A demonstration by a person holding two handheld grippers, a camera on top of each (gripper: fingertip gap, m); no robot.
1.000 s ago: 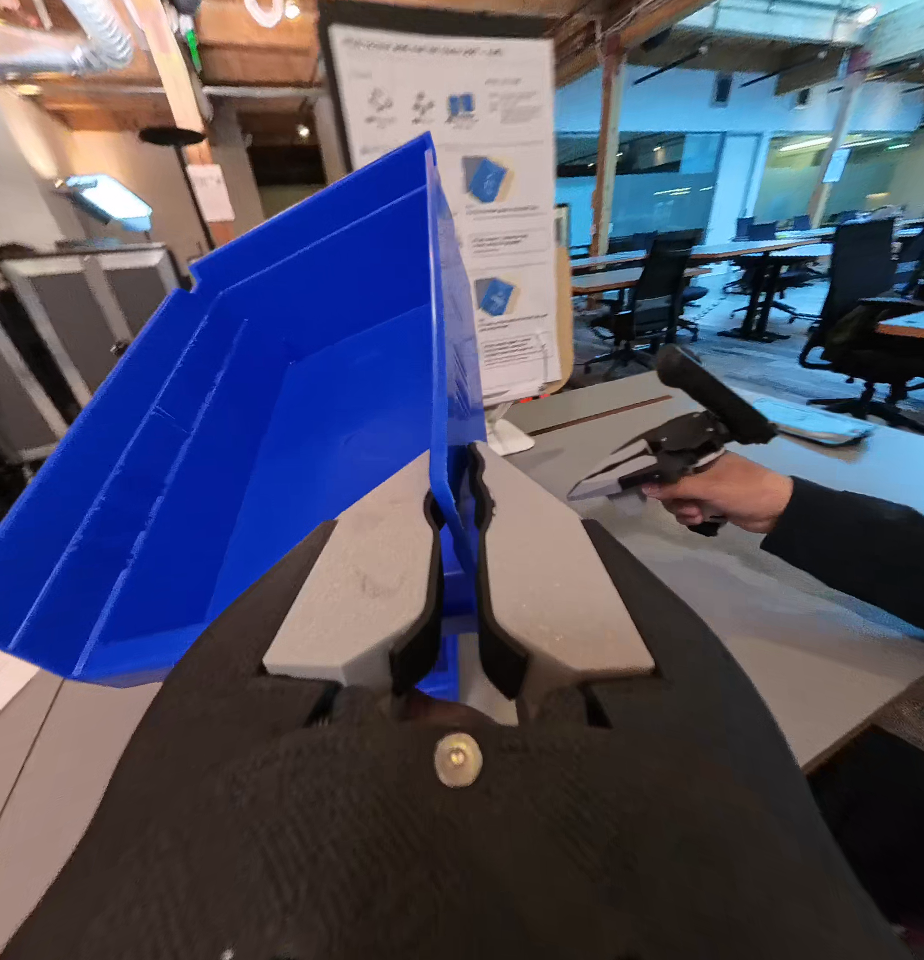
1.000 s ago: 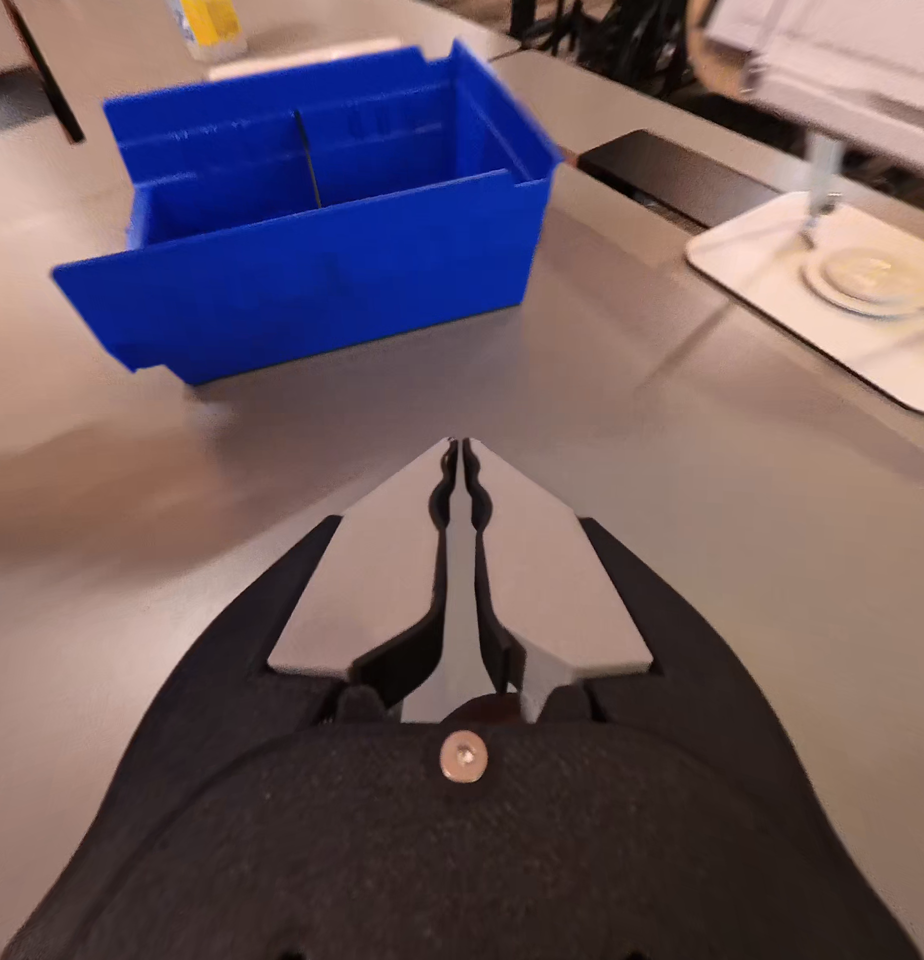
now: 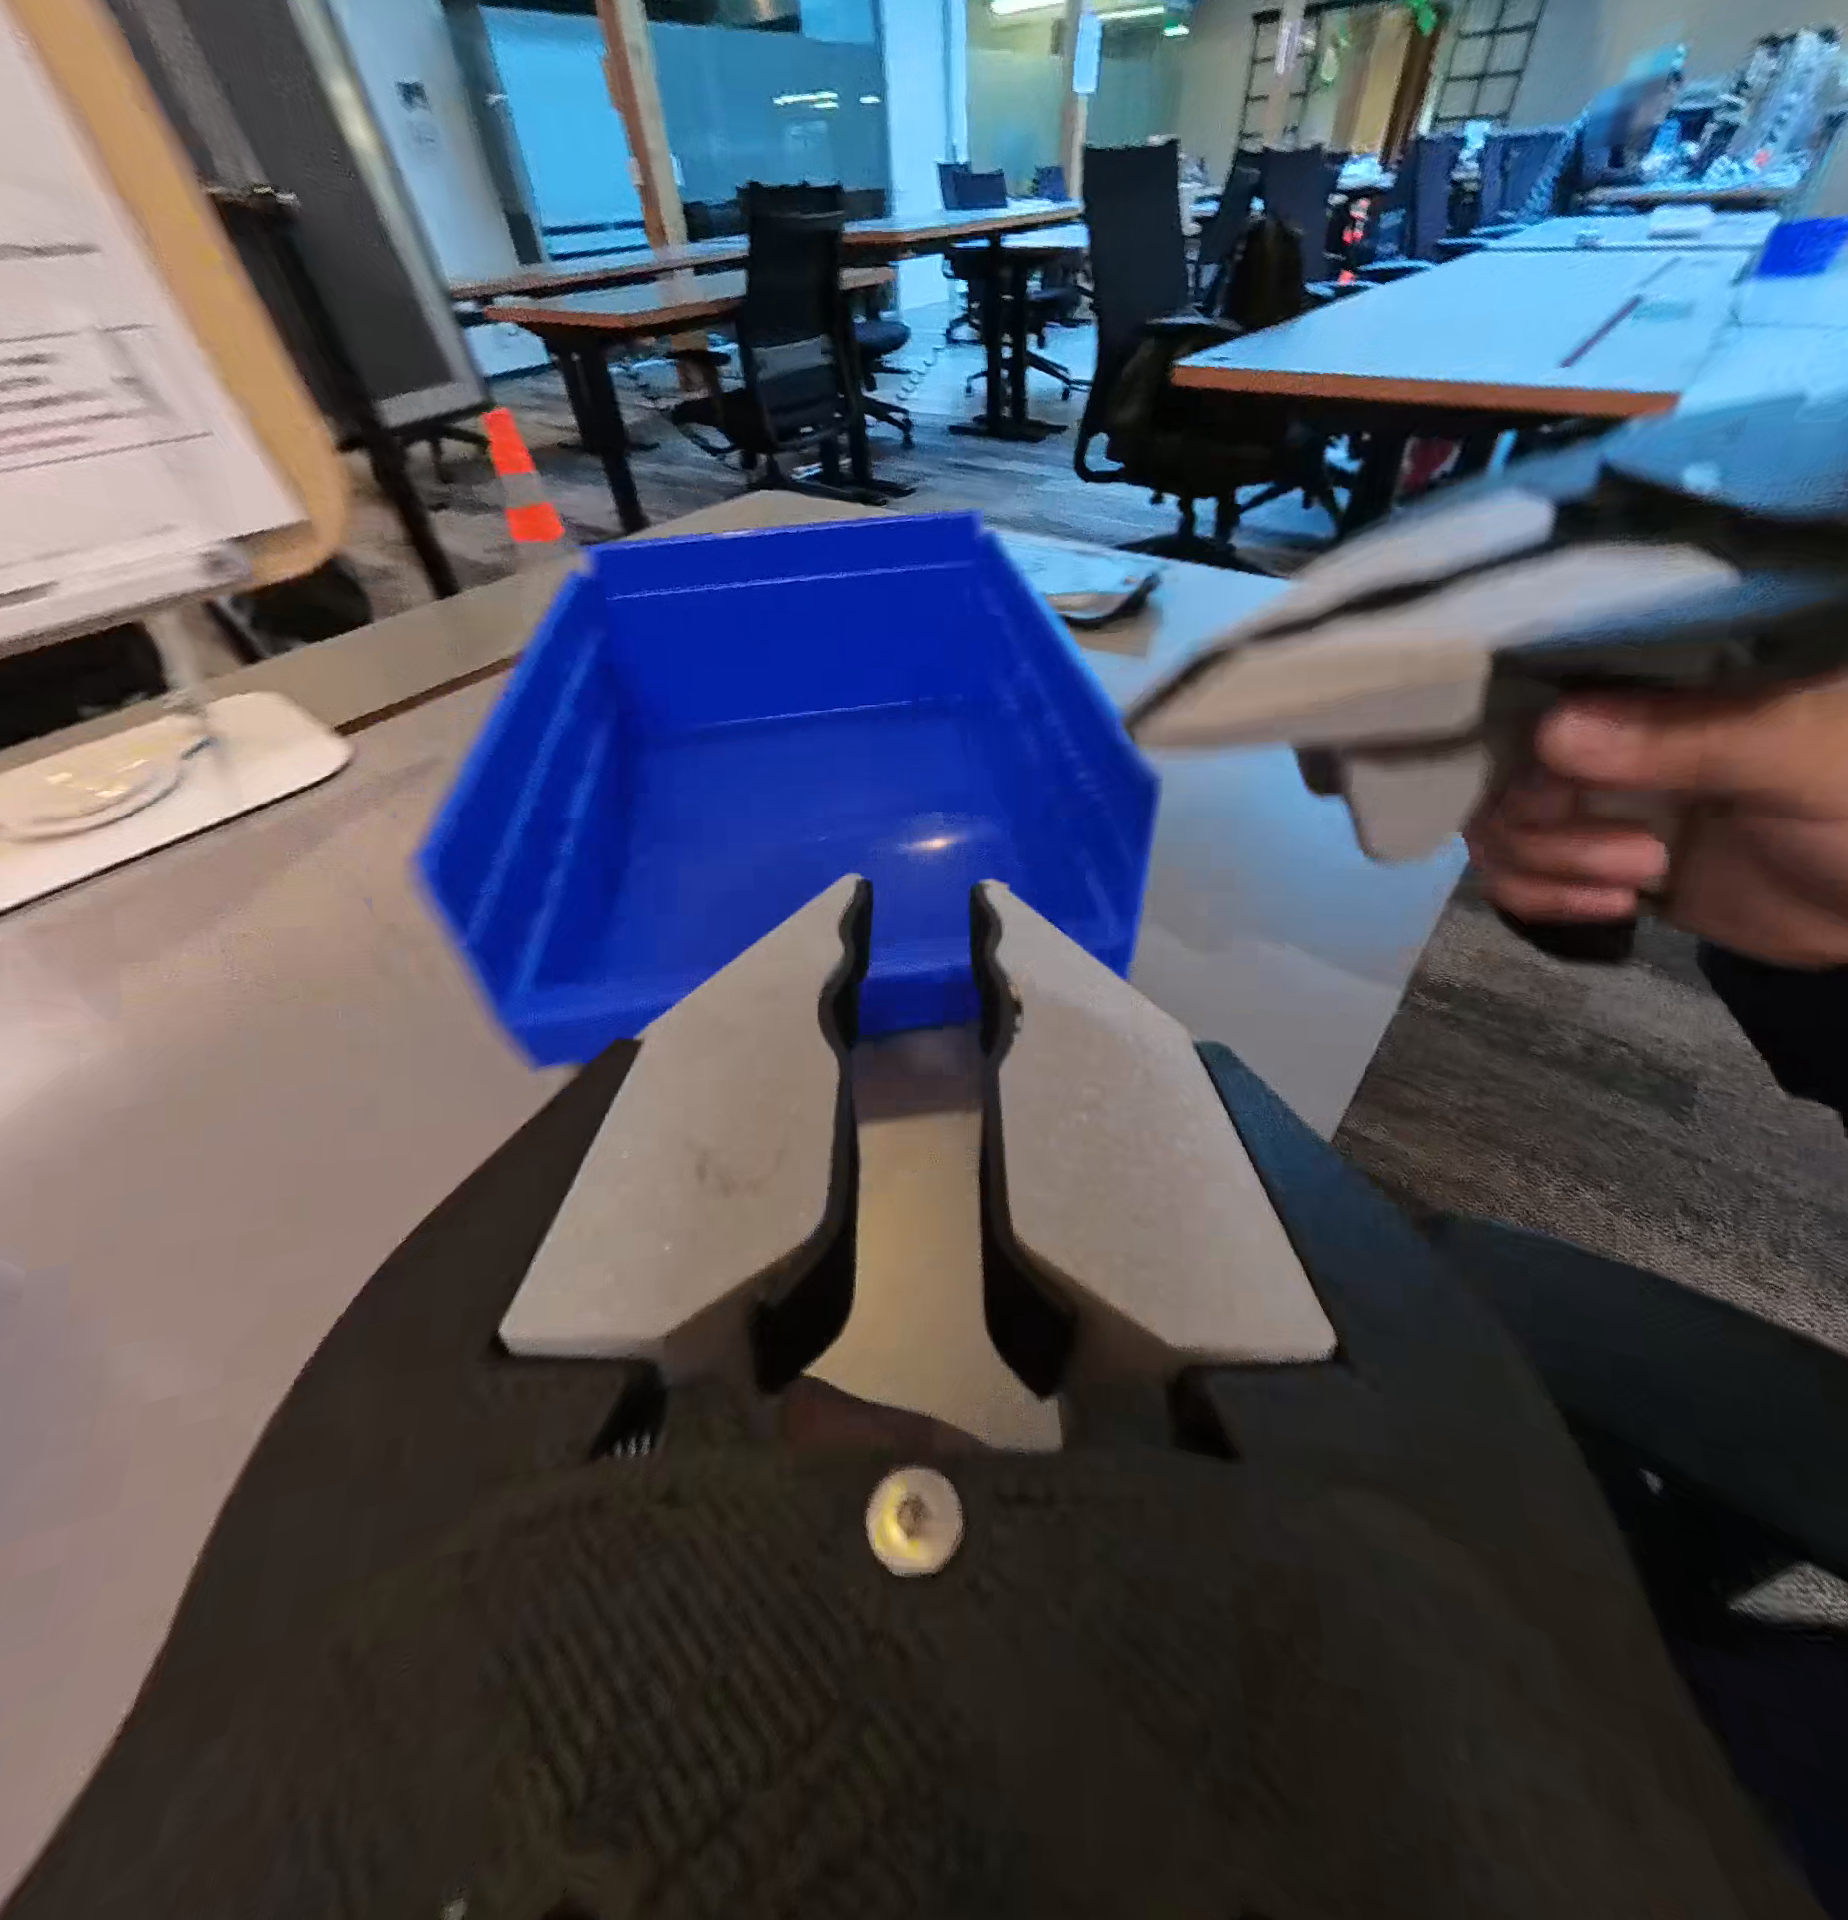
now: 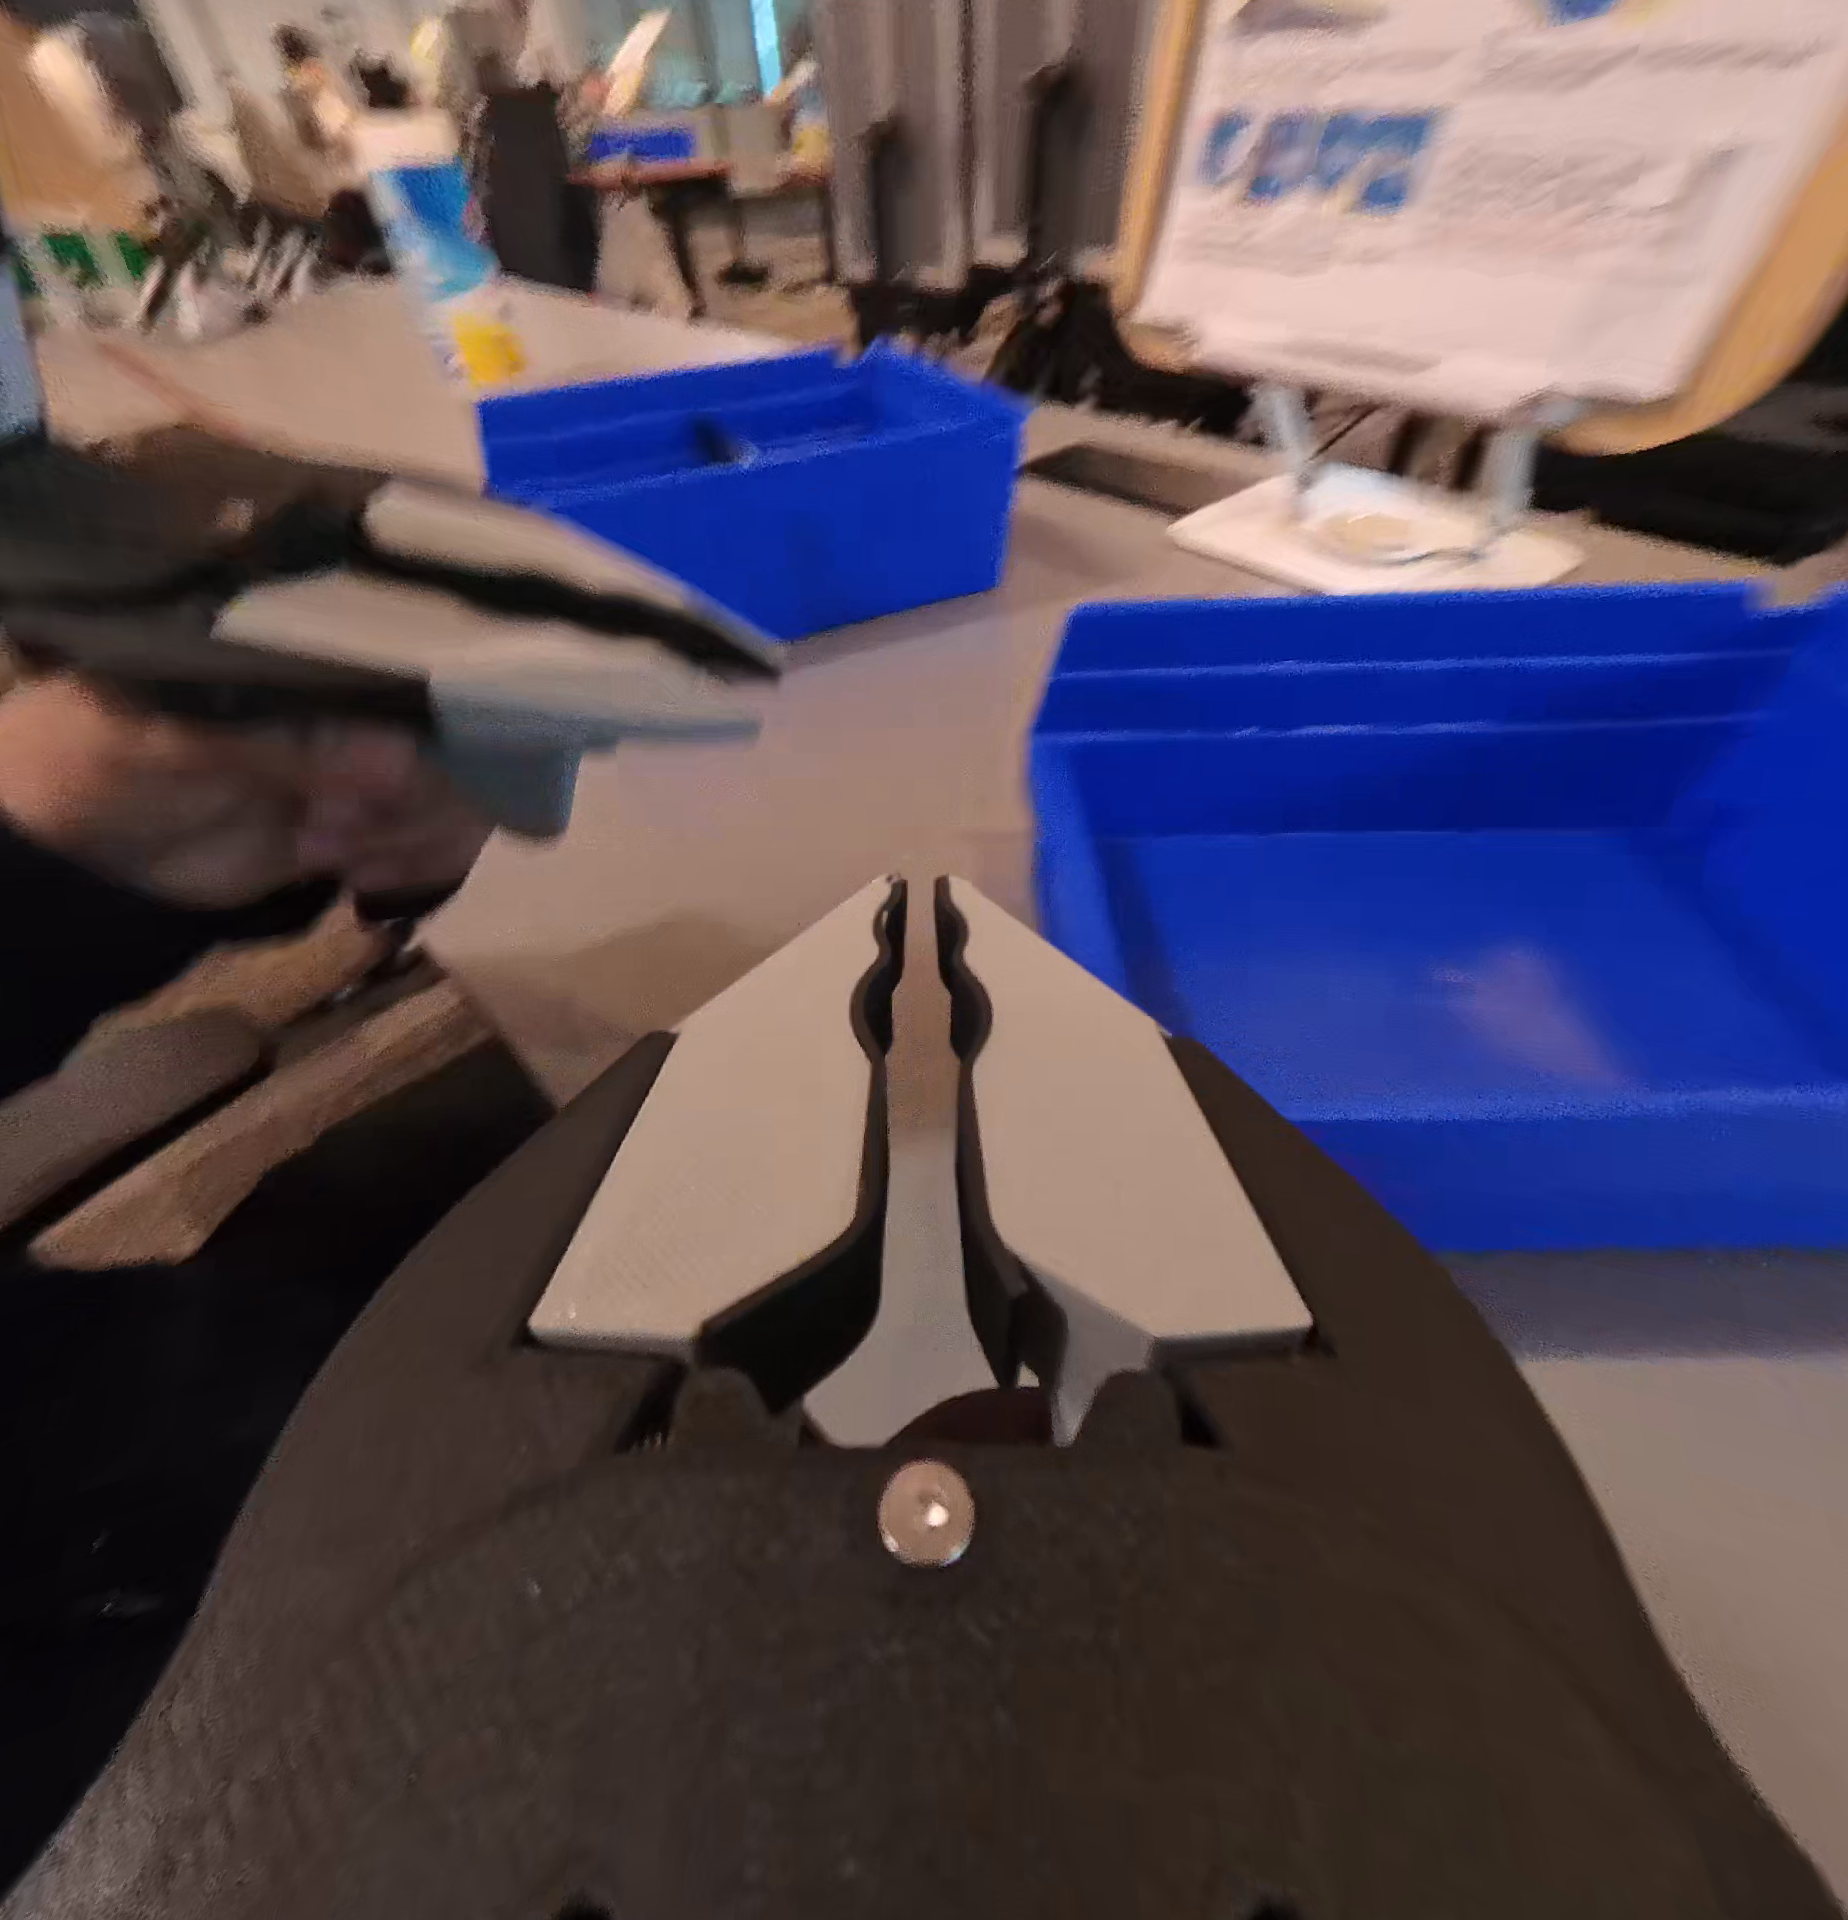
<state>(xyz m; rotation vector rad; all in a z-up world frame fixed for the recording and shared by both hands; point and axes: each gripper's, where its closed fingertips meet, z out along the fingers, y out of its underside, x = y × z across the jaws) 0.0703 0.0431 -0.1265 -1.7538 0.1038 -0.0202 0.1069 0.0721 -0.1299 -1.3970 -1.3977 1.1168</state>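
Note:
An empty blue plastic bin (image 3: 795, 790) stands on the grey table (image 3: 224, 1039), straight ahead of my left gripper (image 3: 918, 894). The left gripper is open and empty, its tips just short of the bin's low near wall. The same bin shows at the right of the right wrist view (image 4: 1419, 935). My right gripper (image 4: 918, 883) is shut and empty, held over the table left of that bin. It also shows in the left wrist view (image 3: 1419, 665), held in a hand to the right of the bin. A second blue bin (image 4: 754, 488) with a divider stands farther back.
A white stand base (image 3: 141, 790) holding a printed sheet board (image 3: 99, 343) stands at the left of the table. The table's edge runs close to the bin's right side (image 3: 1398, 997), with carpet below. Desks and office chairs (image 3: 795, 343) fill the room beyond. My right fingertips sit around 5 centimeters from my left ones.
The left gripper has let go of the bin's wall and opened. The bin, tilted up in the air before, now stands flat on the table. The right gripper has moved closer to it.

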